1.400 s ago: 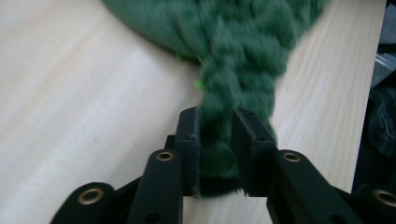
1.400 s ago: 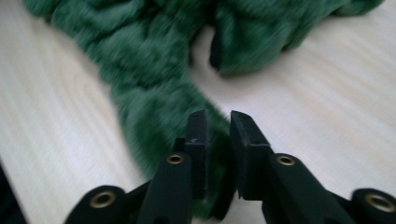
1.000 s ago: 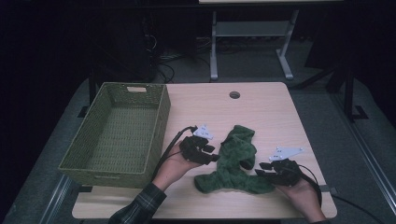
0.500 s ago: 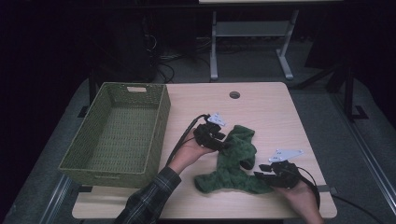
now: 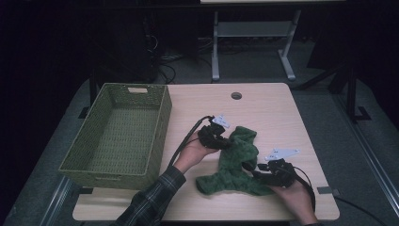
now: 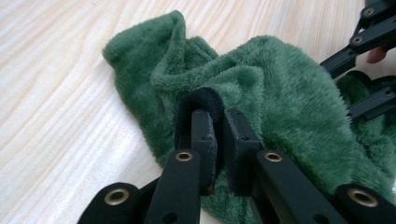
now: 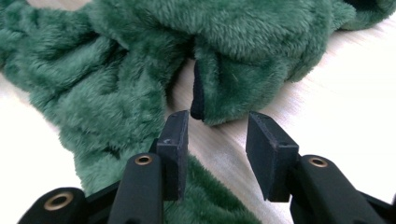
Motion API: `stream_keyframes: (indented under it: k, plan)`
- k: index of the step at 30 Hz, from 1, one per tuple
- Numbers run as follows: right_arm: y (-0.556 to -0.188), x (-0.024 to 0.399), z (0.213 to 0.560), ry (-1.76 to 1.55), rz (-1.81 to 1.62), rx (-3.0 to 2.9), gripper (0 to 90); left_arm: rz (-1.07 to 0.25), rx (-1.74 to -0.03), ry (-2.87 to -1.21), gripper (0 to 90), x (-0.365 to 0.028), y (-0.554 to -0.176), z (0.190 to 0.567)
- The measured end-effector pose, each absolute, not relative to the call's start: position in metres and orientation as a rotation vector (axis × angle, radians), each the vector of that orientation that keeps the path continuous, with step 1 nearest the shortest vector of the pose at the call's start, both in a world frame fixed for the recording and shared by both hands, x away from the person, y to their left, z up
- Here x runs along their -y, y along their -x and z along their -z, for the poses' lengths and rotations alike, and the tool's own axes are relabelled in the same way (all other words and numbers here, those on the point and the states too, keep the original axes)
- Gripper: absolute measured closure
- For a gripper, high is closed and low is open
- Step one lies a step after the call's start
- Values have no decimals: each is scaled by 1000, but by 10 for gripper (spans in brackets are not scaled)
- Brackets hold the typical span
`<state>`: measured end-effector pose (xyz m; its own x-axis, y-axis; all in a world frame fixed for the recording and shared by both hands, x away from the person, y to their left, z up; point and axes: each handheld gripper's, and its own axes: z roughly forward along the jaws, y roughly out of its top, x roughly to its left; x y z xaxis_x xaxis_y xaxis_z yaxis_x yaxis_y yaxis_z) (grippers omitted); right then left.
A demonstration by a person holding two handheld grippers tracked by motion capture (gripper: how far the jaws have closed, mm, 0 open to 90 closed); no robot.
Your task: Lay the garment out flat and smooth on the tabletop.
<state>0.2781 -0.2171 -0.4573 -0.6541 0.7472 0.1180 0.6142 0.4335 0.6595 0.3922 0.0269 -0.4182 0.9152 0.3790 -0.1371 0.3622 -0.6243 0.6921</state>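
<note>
Since earlier, left claw (image 6: 215, 140) moved onto the green cloth (image 5: 237, 160) and has just closed, pinching its dark hem for lifting; right claw (image 7: 219, 154) waits open nearby.

Green fleece garment (image 5: 237, 162), olive woven basket (image 5: 120, 134), plaid sleeve (image 5: 150, 202)

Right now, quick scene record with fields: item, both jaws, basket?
item: green fleece garment, crumpled on the table
left gripper: jaws have just closed, pinching the garment's black-edged hem
right gripper: jaws open, a garment edge just ahead of them, not gripped
basket: green wicker, nothing in it, left of the garment
</note>
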Motion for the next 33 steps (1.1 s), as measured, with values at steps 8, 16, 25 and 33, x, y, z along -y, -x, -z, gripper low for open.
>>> stream_keyframes:
  k: [8,16,25,33]
  plan:
    - [-284,213,461,-1234,-1015,-2501,597,-48,-537,-2266,844,-33,-389,410]
    - [-292,215,464,-1256,-984,-2486,792,-70,-528,-2234,849,-37,-384,400]
    - [-298,225,446,-1202,-977,-2405,843,-99,-552,-2210,850,-53,-379,390]
    - [-302,229,418,-1127,-988,-2361,851,-129,-605,-2225,853,-75,-372,391]
